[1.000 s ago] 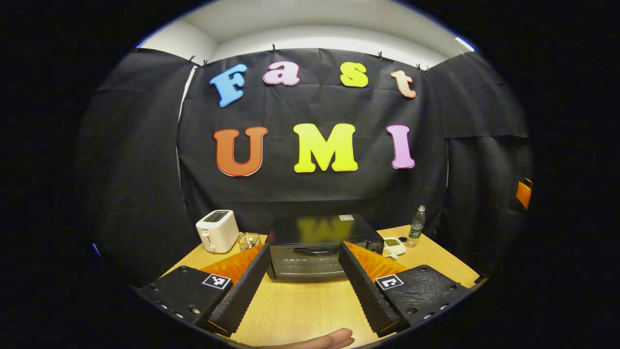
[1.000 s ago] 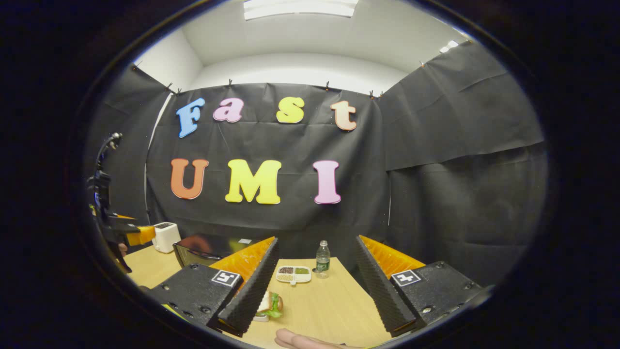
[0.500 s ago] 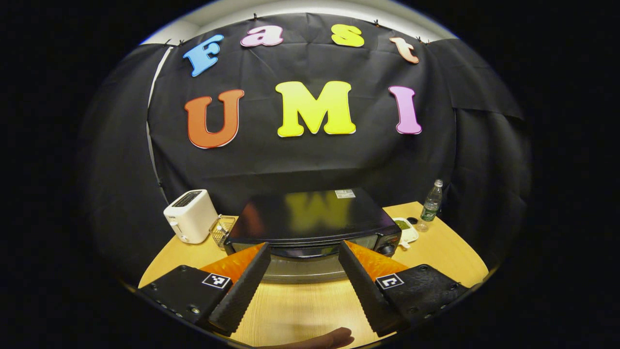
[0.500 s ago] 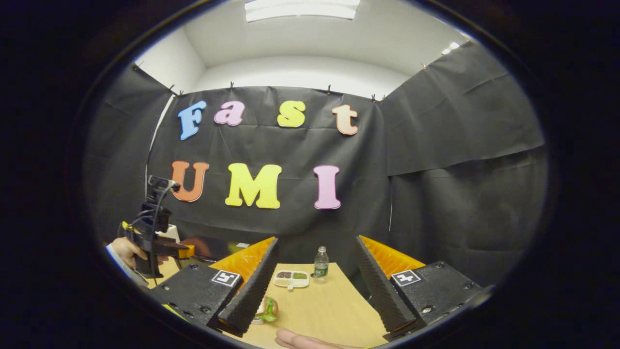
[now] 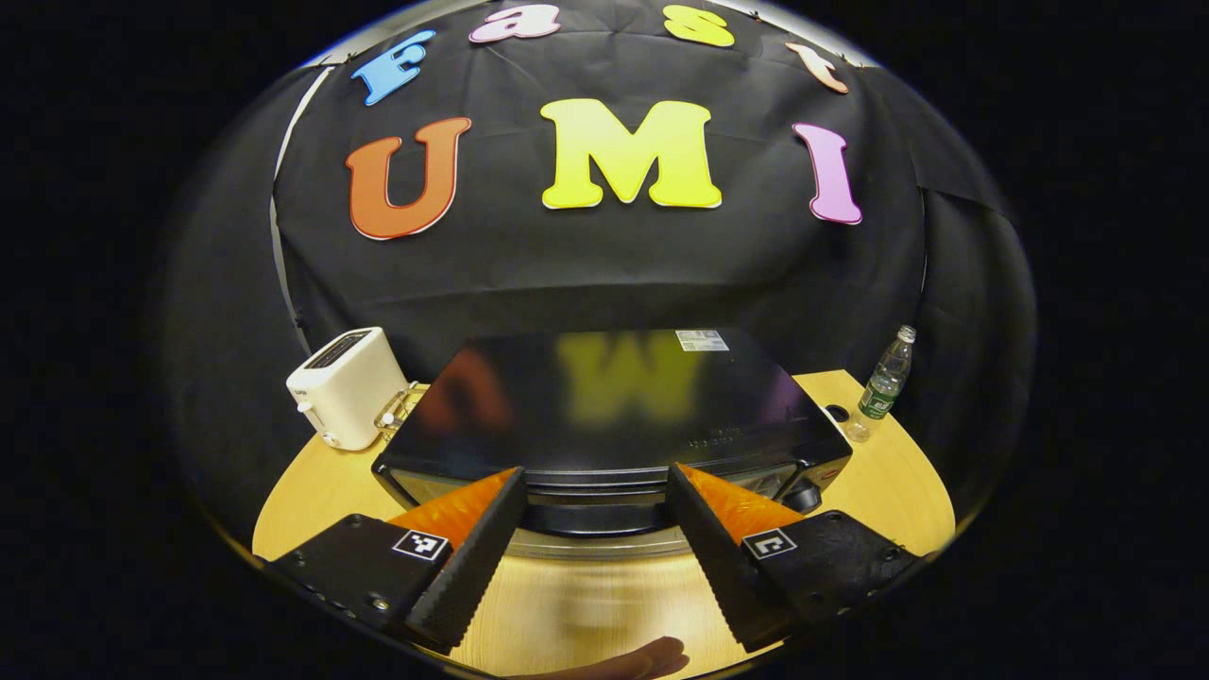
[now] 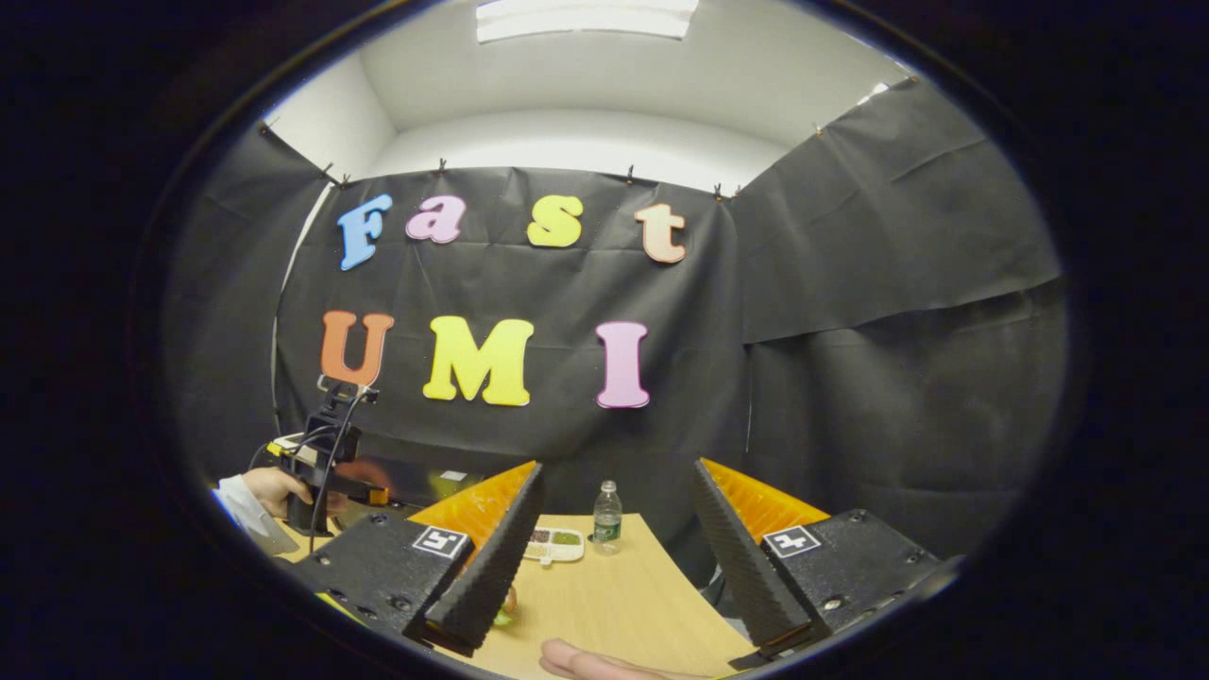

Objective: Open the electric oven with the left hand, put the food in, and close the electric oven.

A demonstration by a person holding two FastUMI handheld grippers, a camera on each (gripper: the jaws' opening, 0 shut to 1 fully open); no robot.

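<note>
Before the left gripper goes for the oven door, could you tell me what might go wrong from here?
The left gripper is open, high over the oven top, so it may miss the handle under the front edge. The toaster and wire basket crowd the oven's side. The bottle could tip.

Black cloth (image 6: 850, 378) hangs in front of me and wraps round to my right, clipped along its top edge. Above it there's a white wall (image 6: 567, 142) & white ceiling w/ a bright light panel (image 6: 586, 17) overhead. Light wood table (image 5: 888, 472) below me, its far edge up against the cloth. A strip of white wall shows thru a gap in the cloth at left (image 6: 288, 283).
</note>
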